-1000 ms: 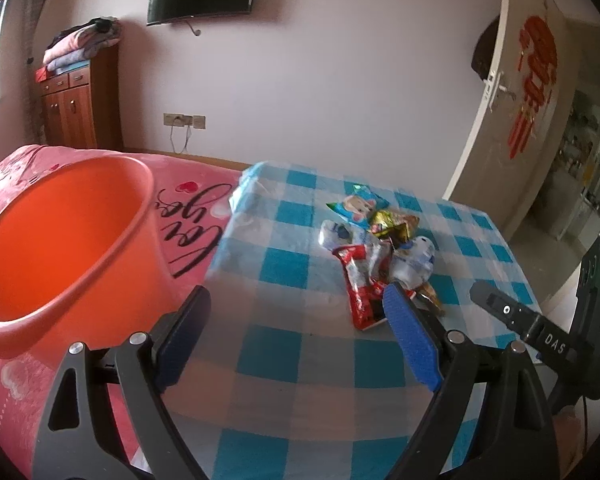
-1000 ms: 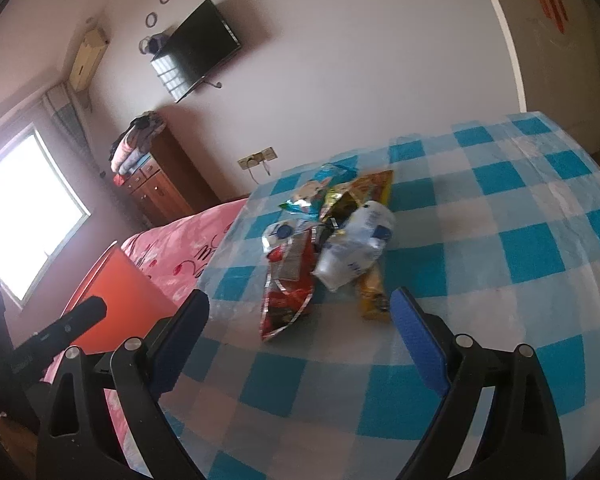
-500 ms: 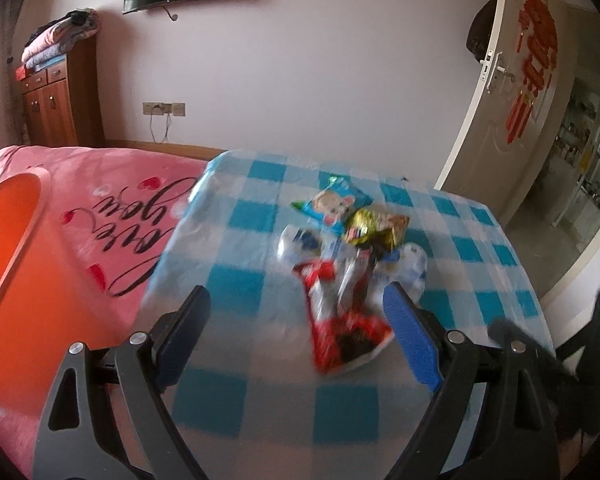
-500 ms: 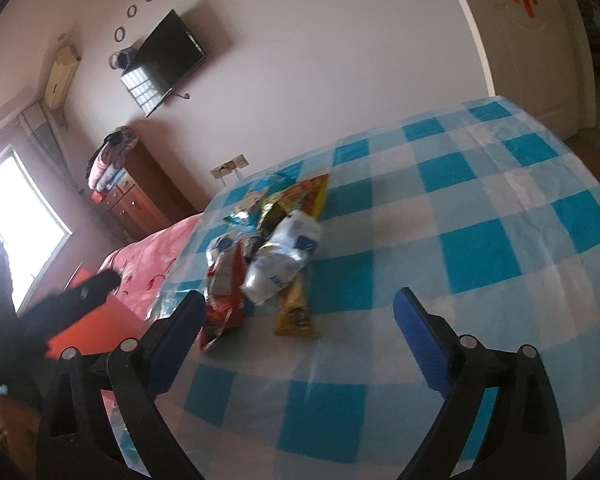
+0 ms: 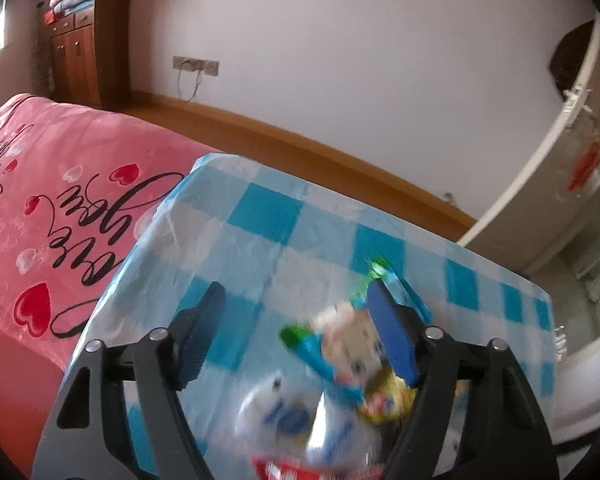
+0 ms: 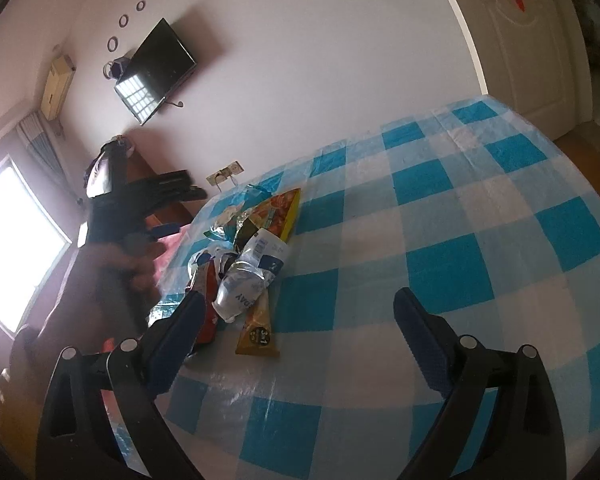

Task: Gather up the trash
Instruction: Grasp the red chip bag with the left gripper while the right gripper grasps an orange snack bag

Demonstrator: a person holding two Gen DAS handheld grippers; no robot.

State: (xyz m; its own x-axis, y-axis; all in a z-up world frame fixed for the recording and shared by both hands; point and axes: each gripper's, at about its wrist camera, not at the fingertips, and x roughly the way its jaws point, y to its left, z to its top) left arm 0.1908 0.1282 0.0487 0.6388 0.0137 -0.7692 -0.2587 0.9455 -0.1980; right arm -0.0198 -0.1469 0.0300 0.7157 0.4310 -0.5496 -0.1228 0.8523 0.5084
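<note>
Trash pile (image 6: 244,264) sits in a loose heap near the left edge of the bench (image 6: 460,208), on the blue-and-white check cover, right beside the pink bed (image 5: 60,200). Closest to the left claw (image 5: 292,328) is the blue cartoon wrapper (image 5: 340,344), with a crumpled white bottle (image 5: 292,420), a yellow packet (image 5: 388,400) and a red wrapper (image 5: 284,472) all jammed up around it.

Left claw is closing right now with the blue wrapper between its jaws. The view is pretty blurred, but the pads don't look like they're pressing on it yet, so I'd call it not gripped. Right claw (image 6: 300,344) hangs spread wide and empty over the near part of the bench, next to the heap.

What worries me:
- The wrappers overlap, so the jaws could pinch two things at once, or just a corner of foil that slips out on the lift.
- The bottle looks light and round-ish, so a nudge from a finger could roll it off the edge onto the bed.
- The plastic cover looks thin and wrinkly. Dip too low and a fingertip could snag it and drag the whole pile.
- No bin in either view, so the carry goes somewhere unseen.
</note>
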